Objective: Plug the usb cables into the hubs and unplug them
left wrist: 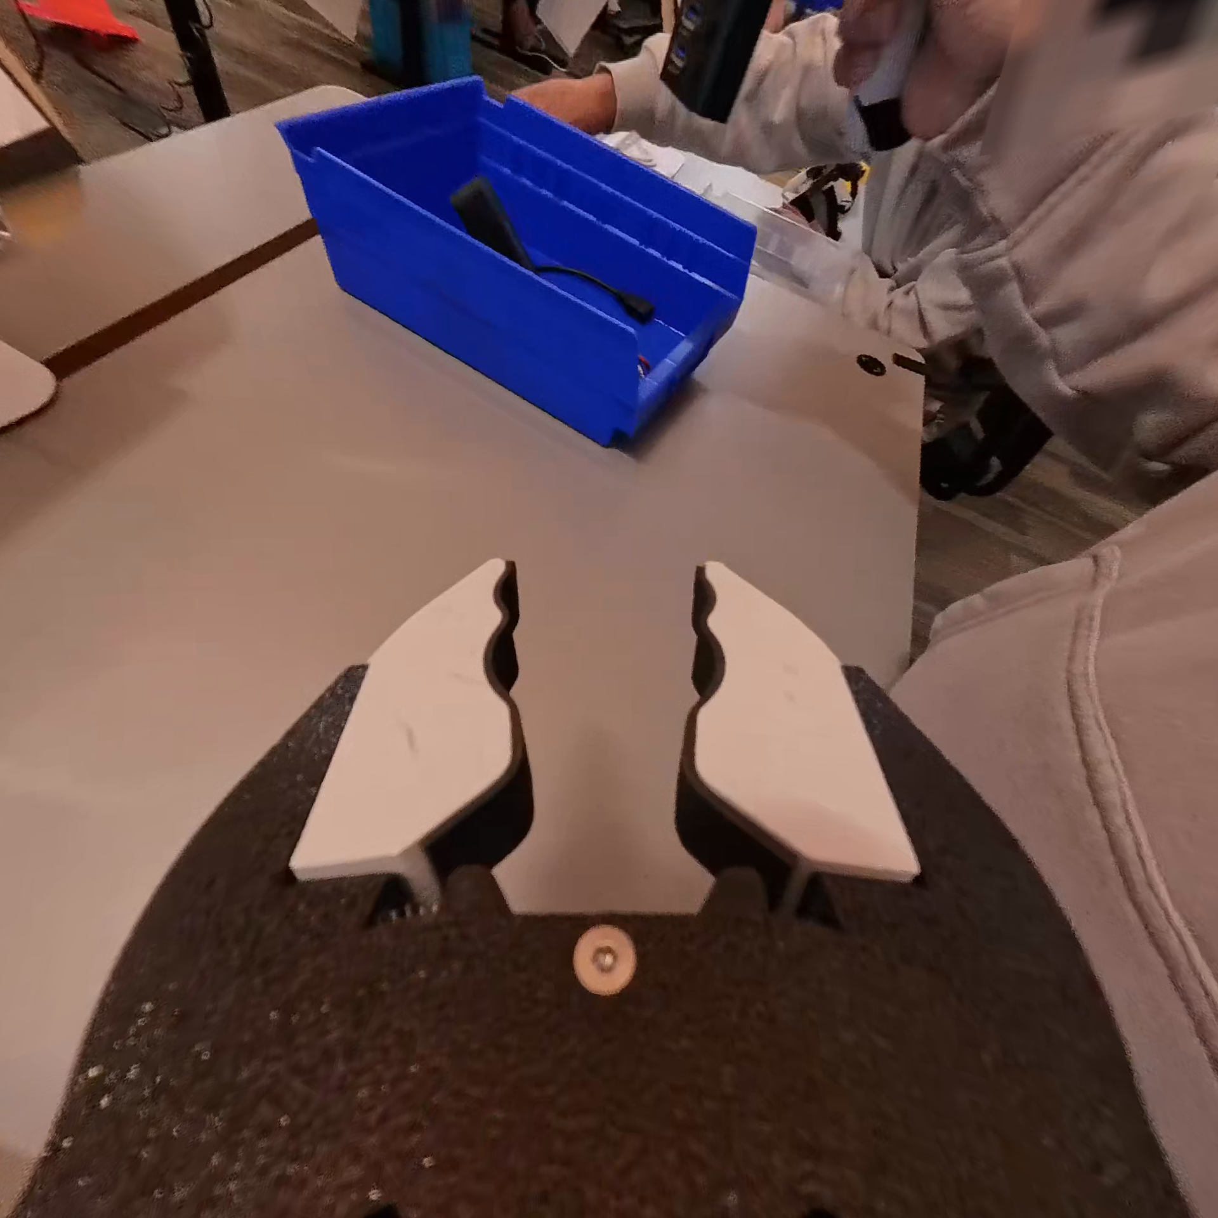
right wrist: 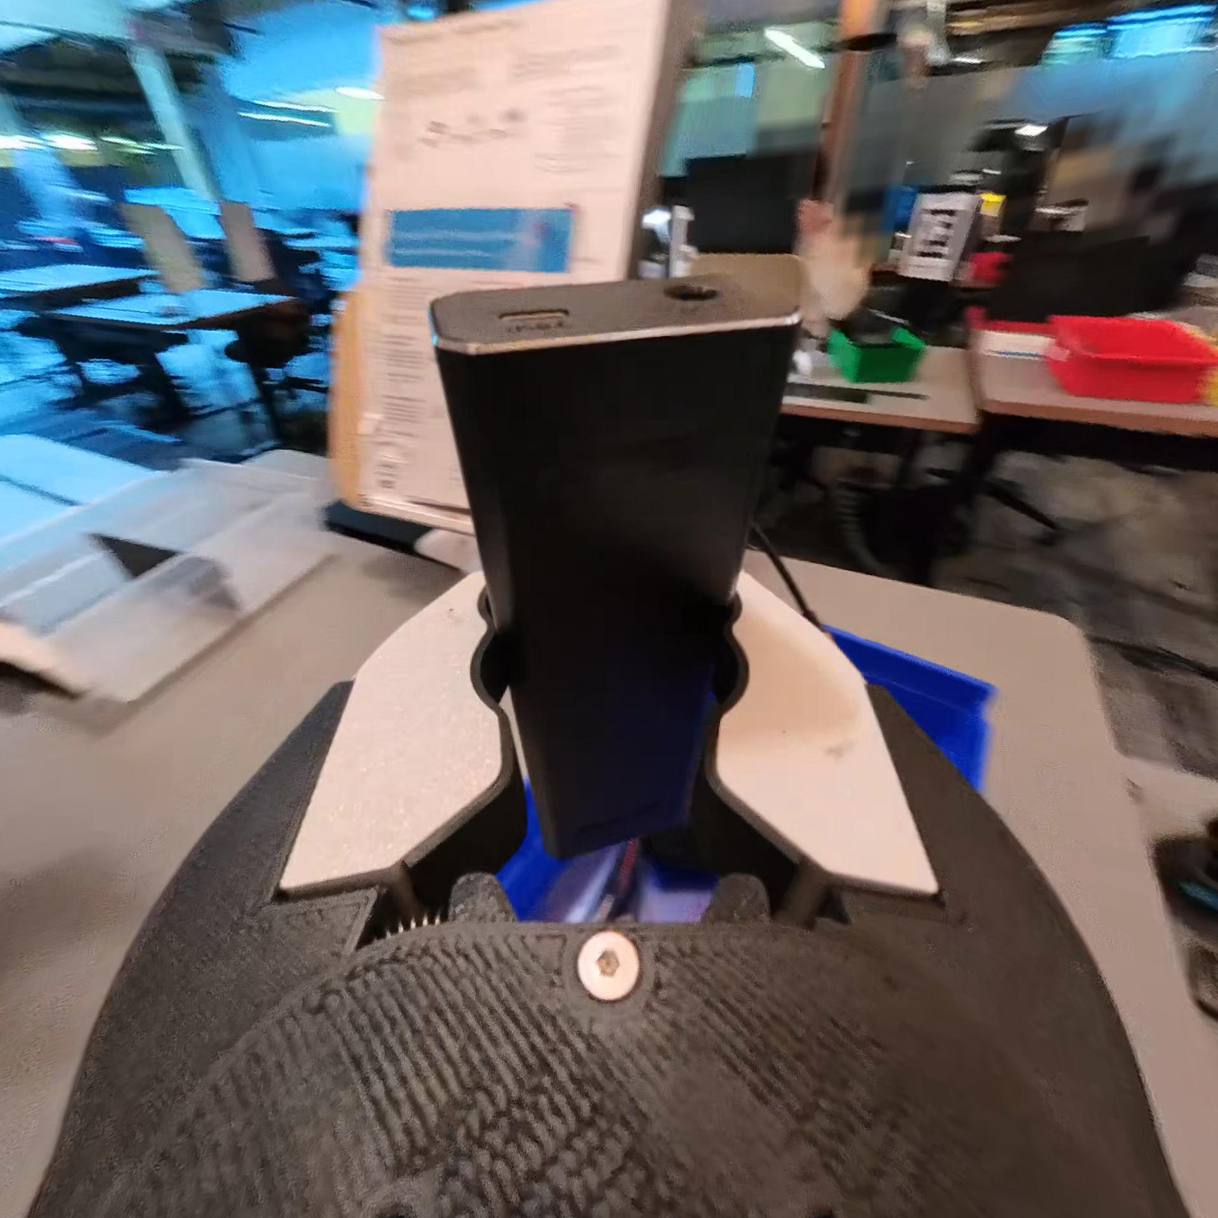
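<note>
My left gripper [left wrist: 605,580] is open and empty, low over the grey table [left wrist: 263,527], its tips short of a blue bin [left wrist: 461,310]. In the bin a black USB hub [left wrist: 488,221] leans on the wall, with a short black cable [left wrist: 593,280] trailing from it. My right gripper [right wrist: 609,600] is shut on a second black hub [right wrist: 613,461] and holds it upright in the air, end ports up, over the blue bin [right wrist: 923,698]. This held hub shows blurred at the top of the left wrist view [left wrist: 708,59].
A person in a grey sweatshirt [left wrist: 1054,296] sits at the table's right side, an arm near the bin. A clear plastic container [left wrist: 797,257] lies beyond the bin. The table edge [left wrist: 916,527] runs down the right. A white poster board [right wrist: 514,231] stands behind.
</note>
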`<state>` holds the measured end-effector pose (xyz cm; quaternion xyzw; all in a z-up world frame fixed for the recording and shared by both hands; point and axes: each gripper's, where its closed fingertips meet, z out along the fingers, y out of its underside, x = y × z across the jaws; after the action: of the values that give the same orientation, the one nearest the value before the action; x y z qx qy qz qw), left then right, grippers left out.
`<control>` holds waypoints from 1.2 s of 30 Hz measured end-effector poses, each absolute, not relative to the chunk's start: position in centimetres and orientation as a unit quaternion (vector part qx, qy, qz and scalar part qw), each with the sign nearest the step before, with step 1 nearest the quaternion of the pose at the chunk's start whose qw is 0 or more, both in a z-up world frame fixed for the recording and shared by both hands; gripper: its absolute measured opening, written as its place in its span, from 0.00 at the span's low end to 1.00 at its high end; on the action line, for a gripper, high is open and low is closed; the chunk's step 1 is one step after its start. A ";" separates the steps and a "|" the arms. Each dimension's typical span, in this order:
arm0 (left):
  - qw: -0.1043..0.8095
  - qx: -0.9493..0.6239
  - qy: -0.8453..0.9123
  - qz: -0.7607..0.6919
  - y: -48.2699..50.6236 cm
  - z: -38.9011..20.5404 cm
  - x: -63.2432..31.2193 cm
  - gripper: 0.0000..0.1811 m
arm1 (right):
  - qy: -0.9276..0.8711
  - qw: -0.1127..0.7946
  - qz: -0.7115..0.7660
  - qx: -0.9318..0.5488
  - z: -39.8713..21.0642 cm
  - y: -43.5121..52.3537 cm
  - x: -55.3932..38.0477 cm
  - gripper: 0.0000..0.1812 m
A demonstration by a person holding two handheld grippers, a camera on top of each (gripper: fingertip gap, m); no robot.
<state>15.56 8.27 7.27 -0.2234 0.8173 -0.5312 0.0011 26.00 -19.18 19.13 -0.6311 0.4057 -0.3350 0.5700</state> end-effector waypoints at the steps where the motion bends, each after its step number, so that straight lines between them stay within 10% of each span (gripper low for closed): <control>1: -0.007 -0.221 0.816 -0.534 7.9 7.1 15.4 0.27 | 0.431 0.553 -0.340 -0.627 18.0 -20.6 26.8 0.35; 19: -0.078 -0.203 0.848 -0.483 5.9 3.9 13.0 0.26 | 0.573 0.271 -0.231 -0.738 -1.3 -23.1 27.8 0.35; 36: -0.028 -0.229 0.847 -0.480 -2.1 5.3 15.9 0.32 | 0.501 0.396 -0.189 -0.746 0.8 -20.2 28.0 0.39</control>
<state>15.86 -2.07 5.33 -0.2288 0.8466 -0.4797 -0.0278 27.98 -20.16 0.78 -0.7457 0.5014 -0.1893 0.3958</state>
